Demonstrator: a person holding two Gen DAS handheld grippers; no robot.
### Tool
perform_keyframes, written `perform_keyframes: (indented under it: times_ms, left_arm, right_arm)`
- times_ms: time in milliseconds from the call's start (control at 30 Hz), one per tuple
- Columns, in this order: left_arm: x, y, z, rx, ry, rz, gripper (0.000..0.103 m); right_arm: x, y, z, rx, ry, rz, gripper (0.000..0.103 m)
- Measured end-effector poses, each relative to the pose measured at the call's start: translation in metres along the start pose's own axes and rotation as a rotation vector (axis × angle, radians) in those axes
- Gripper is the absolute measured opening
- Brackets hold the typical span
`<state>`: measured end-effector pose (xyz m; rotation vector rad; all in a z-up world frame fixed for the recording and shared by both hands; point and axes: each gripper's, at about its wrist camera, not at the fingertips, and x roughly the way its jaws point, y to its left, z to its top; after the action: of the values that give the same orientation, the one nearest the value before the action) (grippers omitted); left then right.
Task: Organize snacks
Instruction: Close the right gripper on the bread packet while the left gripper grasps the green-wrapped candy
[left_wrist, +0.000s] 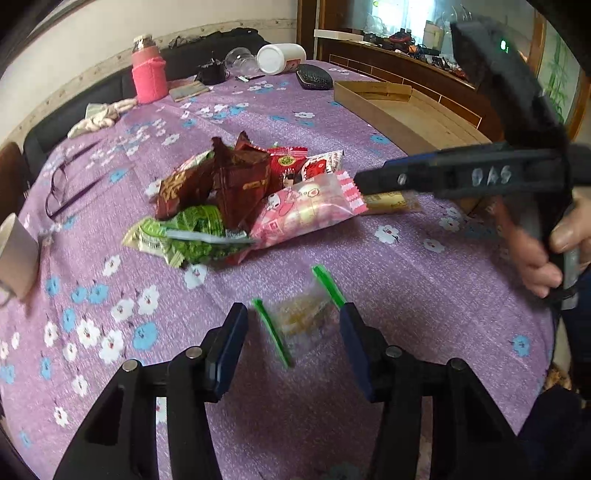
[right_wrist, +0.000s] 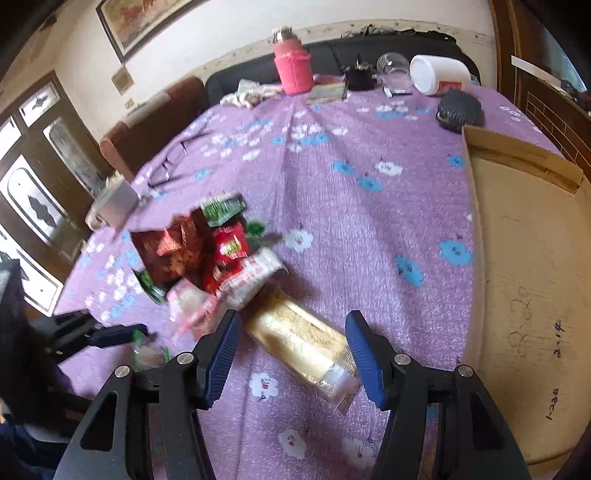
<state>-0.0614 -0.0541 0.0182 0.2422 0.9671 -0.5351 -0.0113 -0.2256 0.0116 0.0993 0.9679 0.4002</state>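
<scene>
Now both grippers' fingers straddle snacks: left gripper (left_wrist: 293, 325) a clear packet (left_wrist: 301, 321), right gripper (right_wrist: 291, 350) a gold packet (right_wrist: 299, 339).

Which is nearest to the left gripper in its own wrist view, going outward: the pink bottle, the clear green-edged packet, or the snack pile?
1. Clear green-edged packet, between the left gripper's fingers.
2. Snack pile, mid-table.
3. Pink bottle, far edge, left.

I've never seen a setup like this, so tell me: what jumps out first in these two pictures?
A bright heap of snack packets, red, brown, green and pink, sits mid-table on a purple flowered tablecloth. The left gripper stands open around a small clear packet with green ends, while the right gripper stands open over a long golden packet. A shallow cardboard tray waits at the table's right edge.
</scene>
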Motion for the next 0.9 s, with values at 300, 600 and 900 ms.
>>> perform_keyframes:
  times_ms: [300,600,900]
  left_arm:
    - [-0.008,-0.014,0.001,0.067,-0.033,0.013,0.083]
    - [0.008,-0.006,0.007,0.016,-0.013,0.037,0.062]
    - [0.004,-0.006,0.000,-0.001,-0.003,0.031,0.040]
  right_arm:
    - [-0.018,0.039,-0.026,-0.208,0.045,0.051,0.065]
    - [0.004,0.022,-0.008,-0.190,0.042,-0.065,0.064]
    - [0.005,0.035,-0.023,-0.262,0.060,-0.114,0.040]
